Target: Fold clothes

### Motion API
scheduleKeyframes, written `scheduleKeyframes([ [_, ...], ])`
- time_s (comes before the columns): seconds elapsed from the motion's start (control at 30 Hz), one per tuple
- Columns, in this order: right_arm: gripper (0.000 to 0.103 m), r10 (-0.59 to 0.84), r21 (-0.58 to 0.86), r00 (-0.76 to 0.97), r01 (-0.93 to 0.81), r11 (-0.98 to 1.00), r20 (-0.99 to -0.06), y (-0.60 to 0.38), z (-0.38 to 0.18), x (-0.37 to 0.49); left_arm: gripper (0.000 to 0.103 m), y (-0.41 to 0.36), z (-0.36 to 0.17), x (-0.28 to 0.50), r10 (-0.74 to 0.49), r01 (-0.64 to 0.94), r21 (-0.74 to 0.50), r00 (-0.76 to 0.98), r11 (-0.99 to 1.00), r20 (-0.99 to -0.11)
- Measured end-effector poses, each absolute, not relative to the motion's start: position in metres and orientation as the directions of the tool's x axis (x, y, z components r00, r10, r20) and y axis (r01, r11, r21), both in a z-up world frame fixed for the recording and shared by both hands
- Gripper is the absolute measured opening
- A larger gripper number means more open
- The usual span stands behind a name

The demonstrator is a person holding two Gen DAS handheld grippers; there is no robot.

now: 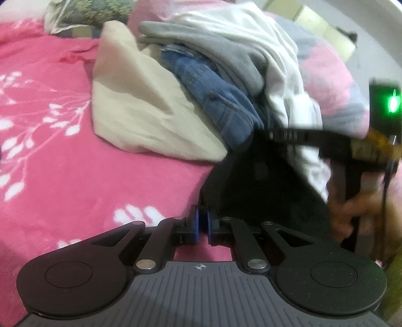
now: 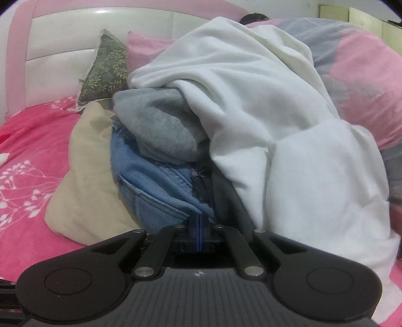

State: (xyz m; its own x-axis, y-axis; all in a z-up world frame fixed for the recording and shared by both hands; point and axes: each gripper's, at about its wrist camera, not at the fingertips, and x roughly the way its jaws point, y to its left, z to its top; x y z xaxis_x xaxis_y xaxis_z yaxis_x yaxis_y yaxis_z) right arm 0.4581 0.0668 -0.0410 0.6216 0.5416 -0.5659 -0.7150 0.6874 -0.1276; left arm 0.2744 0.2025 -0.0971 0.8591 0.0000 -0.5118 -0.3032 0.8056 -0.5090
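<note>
Left wrist view: left gripper [image 1: 203,225] jaws pinching black garment [image 1: 251,186]; right gripper [image 2: 199,232] jaws closed.

- The black garment [image 1: 263,186] lies mostly under the white garment [image 1: 284,75] and the blue denim piece [image 1: 221,100]; its shape cannot be told.
- Whether the pads of the left gripper [image 1: 203,223] pinch the black cloth's edge or only sit beside it is unclear.
- The right gripper [image 2: 199,226] has its tips pushed against dark cloth at the foot of the pile; what they hold, if anything, cannot be told.
- In the left wrist view a hand [image 1: 351,213] on the other gripper's handle is motion-blurred and cut by the right edge.
- The grey garment [image 2: 163,130] runs under the white one, its far part hidden.
- A dark rounded shape [image 2: 253,17] behind the pile is too covered to identify.
- The green patterned cushion [image 1: 88,12] is cut by the top edge.
</note>
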Motion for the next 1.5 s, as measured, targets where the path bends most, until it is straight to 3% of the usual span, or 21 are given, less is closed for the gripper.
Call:
scheduleKeyframes([
  [0.13, 0.0, 0.52, -0.133, 0.638, -0.695, 0.707, -0.568, 0.06, -0.045, 0.461, 0.021, 0.212, -0.097, 0.27, -0.001, -0.316, -0.567, 0.873, 0.761, -0.488],
  [0.47, 0.0, 0.531, -0.103, 0.646, -0.683, 0.724, -0.549, 0.058, -0.042, 0.46, 0.025, 0.224, -0.104, 0.283, -0.032, -0.315, -0.612, 0.872, 0.726, -0.488],
  [0.53, 0.0, 0.531, -0.087, 0.645, -0.677, 0.731, -0.549, 0.059, -0.041, 0.462, 0.02, 0.222, -0.103, 0.285, -0.028, -0.308, -0.592, 0.872, 0.745, -0.489],
  [0.6, 0.0, 0.528, -0.089, 0.647, -0.674, 0.733, -0.551, 0.058, -0.041, 0.461, 0.004, 0.221, -0.102, 0.285, -0.02, -0.307, -0.579, 0.872, 0.756, -0.488],
  [0.63, 0.0, 0.527, -0.09, 0.647, -0.674, 0.733, -0.551, 0.058, -0.041, 0.461, 0.002, 0.222, -0.102, 0.284, -0.016, -0.31, -0.58, 0.873, 0.753, -0.487],
  [0.83, 0.002, 0.502, -0.118, 0.655, -0.666, 0.736, -0.565, 0.07, -0.049, 0.463, 0.0, 0.239, -0.104, 0.284, 0.05, -0.382, -0.595, 0.867, 0.707, -0.496],
  [0.9, 0.007, 0.481, -0.136, 0.658, -0.66, 0.739, -0.579, 0.074, -0.05, 0.464, 0.0, 0.246, -0.107, 0.286, 0.031, -0.389, -0.621, 0.862, 0.68, -0.505],
  [0.97, 0.032, 0.465, -0.146, 0.665, -0.65, 0.746, -0.584, 0.074, -0.046, 0.463, 0.0, 0.251, -0.108, 0.287, 0.005, -0.38, -0.652, 0.866, 0.656, -0.5],
  [1.03, 0.048, 0.479, -0.126, 0.663, -0.65, 0.749, -0.575, 0.066, -0.036, 0.461, 0.002, 0.25, -0.107, 0.287, -0.016, -0.361, -0.664, 0.872, 0.654, -0.49],
  [1.13, 0.051, 0.492, -0.093, 0.675, -0.635, 0.767, -0.55, 0.048, -0.015, 0.455, 0.017, 0.247, -0.105, 0.287, -0.047, -0.331, -0.671, 0.877, 0.663, -0.478],
  [1.27, 0.058, 0.471, -0.052, 0.742, -0.559, 0.827, -0.477, 0.009, 0.019, 0.437, 0.028, 0.242, -0.101, 0.288, -0.067, -0.299, -0.664, 0.882, 0.686, -0.467],
  [1.4, 0.055, 0.432, -0.011, 0.767, -0.496, 0.868, -0.475, -0.024, 0.037, 0.418, 0.033, 0.236, -0.1, 0.291, -0.092, -0.275, -0.645, 0.875, 0.713, -0.475],
  [1.5, 0.038, 0.406, -0.039, 0.737, -0.504, 0.863, -0.54, -0.029, 0.027, 0.406, 0.033, 0.226, -0.098, 0.294, -0.06, -0.278, -0.57, 0.863, 0.774, -0.502],
])
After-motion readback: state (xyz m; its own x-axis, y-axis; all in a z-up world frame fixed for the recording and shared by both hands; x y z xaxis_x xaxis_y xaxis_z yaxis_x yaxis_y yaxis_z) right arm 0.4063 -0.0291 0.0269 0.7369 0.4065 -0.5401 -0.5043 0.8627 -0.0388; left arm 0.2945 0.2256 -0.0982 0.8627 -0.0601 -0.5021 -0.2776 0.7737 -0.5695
